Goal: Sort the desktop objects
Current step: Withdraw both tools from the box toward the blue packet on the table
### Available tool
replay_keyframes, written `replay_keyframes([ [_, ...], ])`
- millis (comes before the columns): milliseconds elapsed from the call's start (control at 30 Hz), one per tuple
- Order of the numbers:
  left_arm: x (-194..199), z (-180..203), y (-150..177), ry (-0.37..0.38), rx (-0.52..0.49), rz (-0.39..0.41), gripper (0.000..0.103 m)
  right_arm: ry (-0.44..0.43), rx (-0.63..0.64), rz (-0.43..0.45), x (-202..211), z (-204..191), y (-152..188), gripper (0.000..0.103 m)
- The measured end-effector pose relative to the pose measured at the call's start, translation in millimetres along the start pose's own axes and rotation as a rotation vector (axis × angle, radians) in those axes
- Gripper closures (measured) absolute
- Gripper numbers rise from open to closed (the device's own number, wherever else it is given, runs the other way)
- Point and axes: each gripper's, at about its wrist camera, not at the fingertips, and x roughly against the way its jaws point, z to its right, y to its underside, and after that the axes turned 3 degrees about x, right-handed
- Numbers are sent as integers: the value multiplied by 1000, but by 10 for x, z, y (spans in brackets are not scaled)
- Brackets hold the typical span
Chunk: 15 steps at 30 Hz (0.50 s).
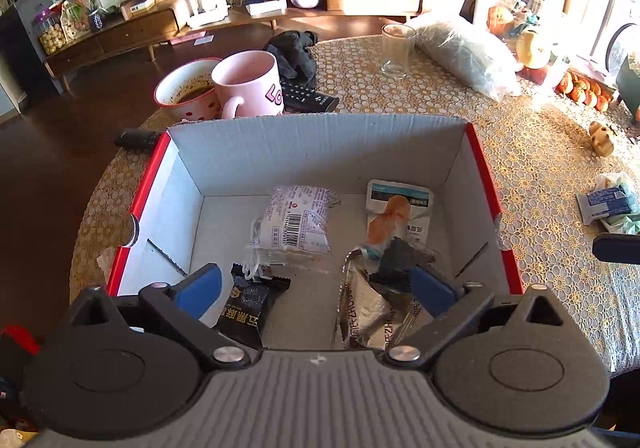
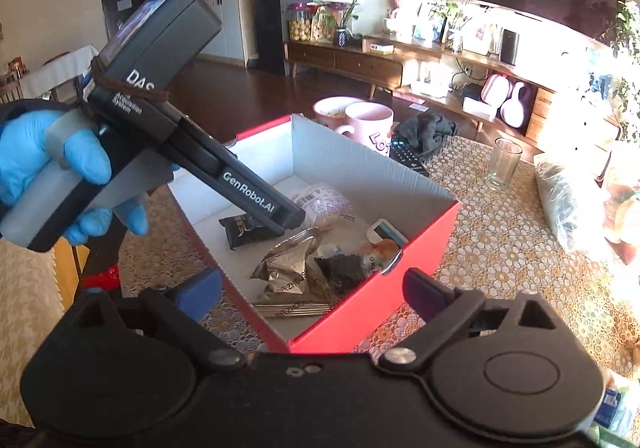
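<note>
A red cardboard box with white inside (image 1: 320, 144) stands on the lace-covered table and holds several snack packets: a white barcode packet (image 1: 296, 220), a white-blue packet (image 1: 400, 208), a black packet (image 1: 246, 306) and a silver foil packet (image 1: 372, 312). My left gripper (image 1: 316, 288) is open and empty, held over the box's near end. In the right wrist view the box (image 2: 360, 308) sits just ahead; my right gripper (image 2: 314, 294) is open and empty near its red corner. The left gripper's body (image 2: 224, 176) reaches into the box from the left.
Behind the box stand a pink mug (image 1: 250, 86), a dotted bowl (image 1: 188, 92), a black remote (image 1: 308, 98), dark cloth (image 1: 294, 52) and a glass (image 1: 396, 50). A clear bag (image 1: 468, 56) and small packets (image 1: 608, 202) lie at the right. Another remote (image 1: 136, 138) lies at the left edge.
</note>
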Motion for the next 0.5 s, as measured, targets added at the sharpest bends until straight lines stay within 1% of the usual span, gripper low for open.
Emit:
replay_keyframes([
  [333,257,167,197,30,11,40,1,51,-31,36,377,-12,252,4],
  [500,373,313,293,63,9,52,1,76,-46,49,569,28,365,4],
])
